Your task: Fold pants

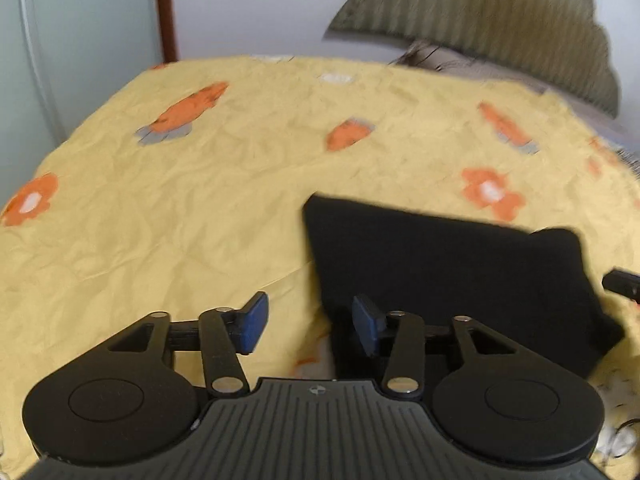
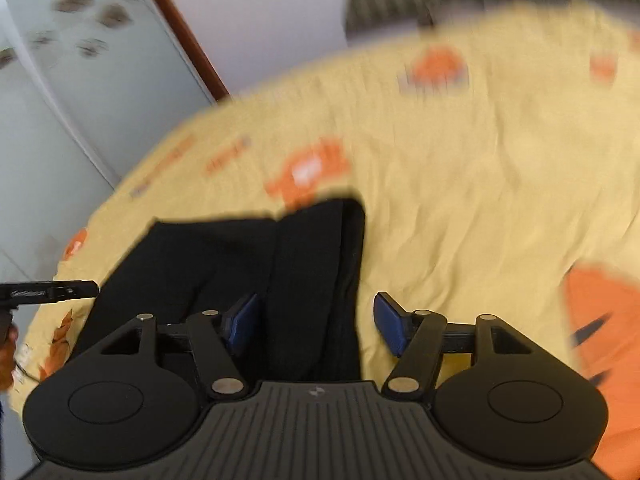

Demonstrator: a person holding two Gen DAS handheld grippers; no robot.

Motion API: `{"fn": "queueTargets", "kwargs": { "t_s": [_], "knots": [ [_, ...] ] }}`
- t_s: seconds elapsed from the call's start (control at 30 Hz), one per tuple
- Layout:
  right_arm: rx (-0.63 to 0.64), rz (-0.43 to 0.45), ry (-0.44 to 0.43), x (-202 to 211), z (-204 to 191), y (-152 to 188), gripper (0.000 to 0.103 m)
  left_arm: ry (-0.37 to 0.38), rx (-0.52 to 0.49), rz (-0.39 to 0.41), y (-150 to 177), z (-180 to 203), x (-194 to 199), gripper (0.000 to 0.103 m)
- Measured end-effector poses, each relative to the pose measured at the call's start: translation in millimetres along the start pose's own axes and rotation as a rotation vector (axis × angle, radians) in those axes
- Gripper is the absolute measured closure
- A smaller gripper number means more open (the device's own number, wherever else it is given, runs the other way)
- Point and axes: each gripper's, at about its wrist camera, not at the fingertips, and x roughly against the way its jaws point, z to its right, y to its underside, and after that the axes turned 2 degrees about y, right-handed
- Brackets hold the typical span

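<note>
The black pants (image 1: 448, 272) lie folded into a compact rectangle on the yellow bedspread (image 1: 200, 208). My left gripper (image 1: 310, 326) is open and empty, hovering above the pants' left near corner. In the right wrist view the pants (image 2: 248, 264) lie folded with a thicker fold along their right side. My right gripper (image 2: 316, 326) is open and empty above the pants' right near edge. A part of the right gripper shows at the far right of the left wrist view (image 1: 622, 282), and a part of the left gripper at the far left of the right wrist view (image 2: 48, 292).
The bedspread (image 2: 480, 200) has orange flower and carrot prints. A striped olive headboard (image 1: 500, 16) and a pillow stand at the back right. A pale wall and a wooden post (image 1: 166, 8) are at the back left. The bed's left edge drops off to the floor (image 2: 48, 184).
</note>
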Motion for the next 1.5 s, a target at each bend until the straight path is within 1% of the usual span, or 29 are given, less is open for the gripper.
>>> {"fn": "queueTargets", "kwargs": {
  "t_s": [0.03,0.07,0.1,0.17,0.2,0.27,0.3,0.33,0.4,0.47,0.5,0.57,0.6,0.63,0.7,0.73,0.77,0.8,0.83,0.87,0.97,1.03,1.1,1.13,1.17,1.23,1.33,1.4,1.5],
  "knots": [
    [0.042,0.043,0.031,8.8,-5.3,-3.9,0.039,0.028,-0.003,0.013,-2.0,4.0,1.2,0.035],
    [0.088,0.059,0.03,11.8,-12.1,-9.3,0.039,0.051,-0.01,0.028,-5.8,12.1,-0.6,0.025],
    [0.133,0.052,-0.005,8.1,-21.0,-15.4,0.039,0.062,-0.015,0.034,-11.7,19.8,-5.3,0.022],
    [0.173,-0.014,-0.096,-11.3,-34.9,-22.7,0.04,0.081,-0.05,0.028,-12.9,38.0,-20.9,0.012],
    [0.182,-0.056,-0.141,-25.3,-40.4,-23.1,0.04,0.081,-0.065,0.014,-12.7,44.4,-33.7,0.011],
    [0.169,-0.152,-0.186,-60.5,-42.9,-21.8,0.041,0.048,-0.068,-0.052,-13.4,49.9,-66.9,0.013],
    [0.158,-0.174,-0.173,-77.3,-41.6,-23.2,0.042,0.019,-0.069,-0.075,-9.9,49.5,-81.0,0.011],
    [0.149,-0.152,-0.174,-84.9,-38.3,-26.0,0.042,0.001,-0.062,-0.077,-8.0,47.8,-86.3,0.013],
    [0.104,-0.13,-0.126,-80.2,-36.0,-34.6,0.042,0.008,-0.031,-0.046,-5.8,44.4,-71.0,0.019],
    [0.172,-0.075,-0.032,-58.4,-47.2,-31.8,0.041,-0.004,-0.055,-0.001,1.0,47.0,-42.4,0.017],
    [0.225,-0.054,-0.019,-45.0,-53.1,-26.4,0.04,0.008,-0.064,0.023,7.3,47.1,-28.1,0.015],
    [0.287,-0.043,-0.051,-23.6,-65.5,-10.2,0.04,0.059,-0.062,0.061,23.8,47.0,-4.6,0.003],
    [0.317,-0.052,-0.066,-16.9,-70.2,-1.1,0.041,0.075,-0.056,0.067,31.2,47.3,-0.9,0.001],
    [0.345,-0.064,-0.056,-14.6,-73.8,6.3,0.041,0.072,-0.058,0.053,37.5,49.5,-1.4,0.001],
    [0.414,-0.092,0.026,-25.0,-79.9,20.9,0.039,0.037,-0.1,-0.016,46.6,58.8,-21.1,0.002],
    [0.436,-0.09,0.067,-33.2,-80.6,26.5,0.035,0.02,-0.115,-0.044,49.2,60.6,-31.0,0.0],
    [0.44,-0.078,0.097,-35.6,-80.4,29.0,0.026,0.013,-0.101,-0.05,49.7,59.6,-33.9,0.0],
    [0.433,-0.07,0.126,-36.2,-83.6,29.4,0.025,0.012,-0.077,-0.047,51.0,56.0,-27.1,0.0],
    [0.429,-0.055,0.149,-30.0,-87.7,29.0,0.025,0.007,-0.061,-0.045,49.0,55.5,-21.1,0.005],
    [0.425,-0.023,0.158,-20.9,-91.5,29.7,0.025,-0.003,-0.057,-0.034,48.4,55.9,-13.5,0.002],
    [0.377,0.034,0.109,3.3,-96.8,35.4,0.023,-0.034,-0.078,0.004,53.8,62.7,1.4,0.001],
    [0.367,0.012,0.085,1.8,-98.9,42.3,0.021,-0.069,-0.087,-0.006,58.5,69.3,0.4,0.001],
    [0.412,-0.076,0.131,-16.1,-100.4,50.3,0.018,-0.109,-0.095,-0.041,61.7,76.6,-4.8,0.001],
    [0.432,-0.081,0.155,-19.3,-101.2,53.9,0.015,-0.125,-0.088,-0.043,62.5,78.6,-5.2,0.001],
    [0.42,-0.067,0.175,-13.4,-104.3,55.1,0.011,-0.144,-0.077,-0.031,63.8,80.7,-1.0,0.001],
    [0.372,-0.058,0.197,1.2,-107.4,51.9,0.011,-0.164,-0.08,0.005,67.6,85.2,9.8,0.001],
    [0.29,-0.03,0.192,29.6,-113.1,50.0,0.001,-0.175,-0.12,0.033,73.9,93.7,25.2,0.001],
    [0.24,-0.013,0.177,46.0,-117.1,52.0,0.0,-0.176,-0.125,0.039,78.7,97.1,34.8,0.001],
    [0.22,-0.031,0.144,62.4,-125.1,57.0,0.0,-0.187,-0.097,0.049,84.9,97.7,48.8,0.002]
  ]
}}
